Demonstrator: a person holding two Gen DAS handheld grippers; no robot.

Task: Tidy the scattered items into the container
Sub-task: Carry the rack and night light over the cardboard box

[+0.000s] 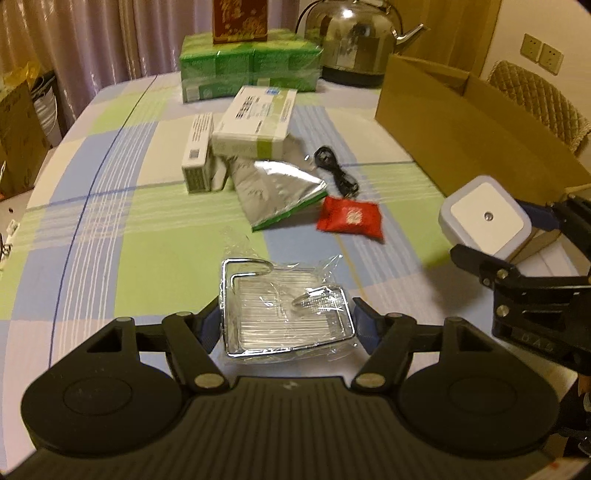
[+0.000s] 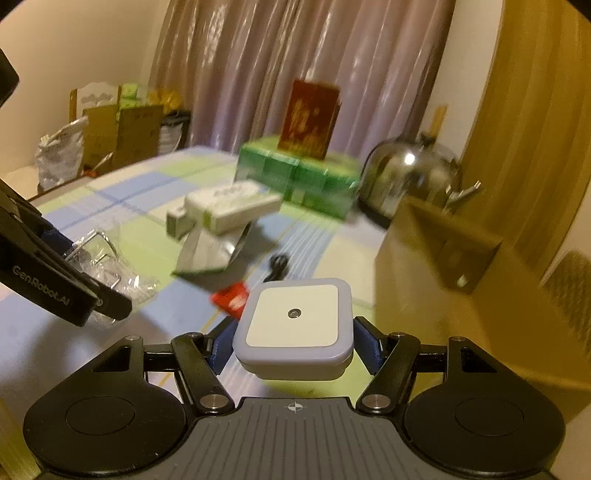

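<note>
Between my left fingers sits a chrome wire rack in clear plastic wrap, blue pads pressed against both its sides; I have it pinched, lifted a little off the checked cloth of the surface. Loose wrap trails out ahead of it.

My right fingers clamp a small square night light, white face up with a round sensor dot in its middle, pads tight on either flank. It hangs clear of the surface, near the cardboard box, which stands open at my right, flap raised on its far side.

Further out, scattered items on the cloth:
- red sachet, lying flat, nearest to me
- silver foil pouch with green edge, just beside the sachet, its far end tucked under the boxes
- coiled black cable, between the pouch and the cardboard box
- two white cartons: a narrow one and a wider flat one, side by side, the wide one resting partly on the pouch

Beyond those, a shrink-wrapped bundle of green packs with a red box standing on top. Steel kettle to its right, spout toward the wall. Curtains behind everything.
</note>
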